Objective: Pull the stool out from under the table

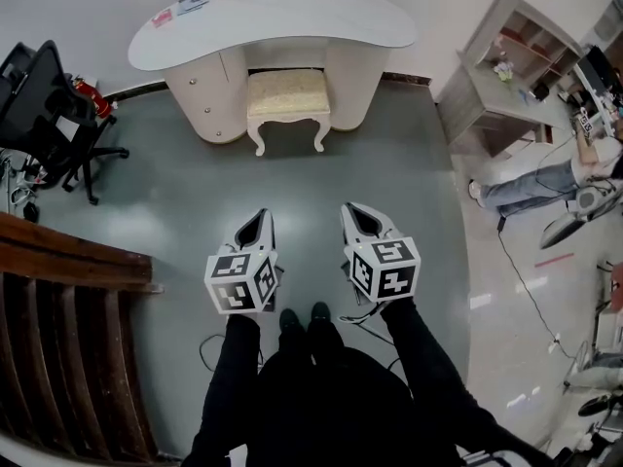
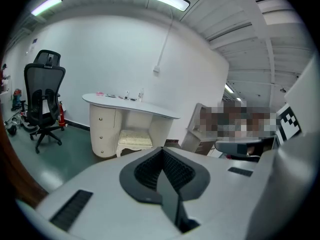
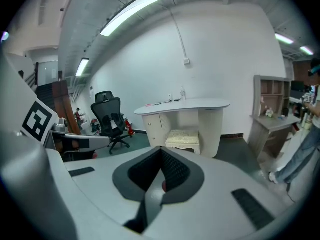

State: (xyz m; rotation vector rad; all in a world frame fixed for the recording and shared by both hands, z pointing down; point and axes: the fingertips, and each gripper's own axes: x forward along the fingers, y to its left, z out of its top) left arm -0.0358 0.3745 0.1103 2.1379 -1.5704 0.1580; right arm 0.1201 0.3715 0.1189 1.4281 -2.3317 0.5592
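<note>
A cream stool (image 1: 287,102) with a padded seat and curved legs stands tucked in the kneehole of a white curved table (image 1: 273,22) against the far wall. The stool (image 2: 134,139) also shows in the left gripper view, and in the right gripper view the stool (image 3: 183,138) sits under the table (image 3: 182,105). My left gripper (image 1: 261,218) and right gripper (image 1: 352,211) hang side by side in front of me, well short of the stool. Both are shut with nothing between the jaws.
A black office chair (image 1: 44,105) stands at the left by the wall. A dark wooden railing (image 1: 68,329) runs along my near left. A pale shelf desk (image 1: 511,66) and a person's legs (image 1: 531,188) are at the right. Cables lie on the floor there.
</note>
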